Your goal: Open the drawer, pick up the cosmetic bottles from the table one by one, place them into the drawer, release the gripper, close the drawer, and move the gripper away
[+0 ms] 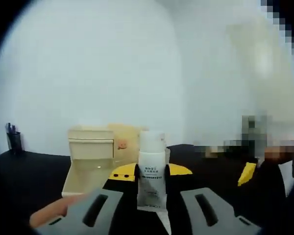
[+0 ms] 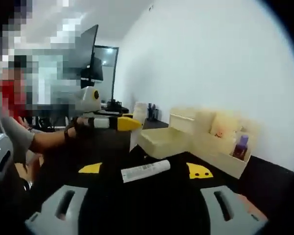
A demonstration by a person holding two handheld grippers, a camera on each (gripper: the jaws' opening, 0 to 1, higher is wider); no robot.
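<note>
A: Left gripper view. The left claw [image 1: 152, 208] is seen at bottom centre, grey jaws spread to either side. A white bottle [image 1: 151, 171] is held upright between the yellow-tipped fingers [image 1: 121, 173], just above the jaws. The grip is read as closed on it.

B: Drawer position?

A: The cream organiser [image 1: 95, 144] is recorded left of centre on the black desk [image 1: 34, 176]. Its drawer [image 1: 85, 178] is pulled out toward the camera, directly left of the bottle. A dark pen pot [image 1: 12, 139] is noted at the far left edge, against the white wall [image 1: 88, 63].

B: Right gripper view?

A: The right claw [image 2: 147, 208] is seen at the bottom, jaws wide apart, nothing held between them. A white tube [image 2: 146, 171] is found lying flat on the desk [image 2: 152, 205] at centre, between the two yellow tips [image 2: 198, 171]. The organiser [image 2: 210, 134] is placed at centre right, with the open drawer [image 2: 164, 142] projecting to the left. A purple bottle [image 2: 240, 146] is noted upright in an end compartment at right.

B: Other claw visible there?

A: Yes. The left claw [image 2: 132, 122] is seen at centre left, held by a hand [image 2: 73, 129], with the bottle [image 2: 138, 117] at its tip, just left of the drawer. Whether it is over the drawer cannot be told. A monitor [image 2: 88, 54] is recorded at upper left.
</note>
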